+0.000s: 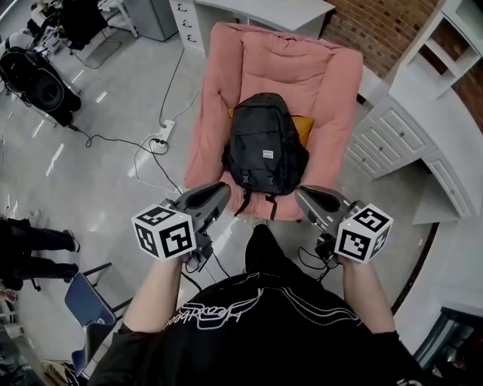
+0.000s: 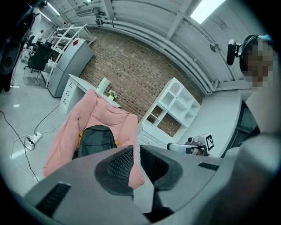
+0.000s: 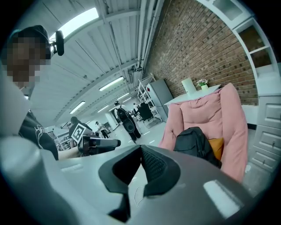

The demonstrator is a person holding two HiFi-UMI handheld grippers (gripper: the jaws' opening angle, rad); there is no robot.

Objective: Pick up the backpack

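Note:
A black backpack (image 1: 266, 147) lies on a pink armchair (image 1: 219, 90), with an orange cushion (image 1: 303, 128) showing behind it. Both grippers hover short of the chair's front edge, apart from the backpack. My left gripper (image 1: 223, 188) points at its lower left corner; a narrow slit shows between its pads and nothing is in it. My right gripper (image 1: 302, 193) sits at the lower right, shut and empty. The left gripper view (image 2: 136, 148) has the backpack (image 2: 96, 139) ahead on the left. In the right gripper view (image 3: 141, 147) the backpack (image 3: 195, 143) is ahead on the right.
A power strip (image 1: 161, 136) with cables lies on the floor left of the chair. White cabinets (image 1: 392, 136) stand to the right, a white desk (image 1: 264, 9) behind. A blue chair (image 1: 83, 298) and a person's legs (image 1: 30, 249) are at the left.

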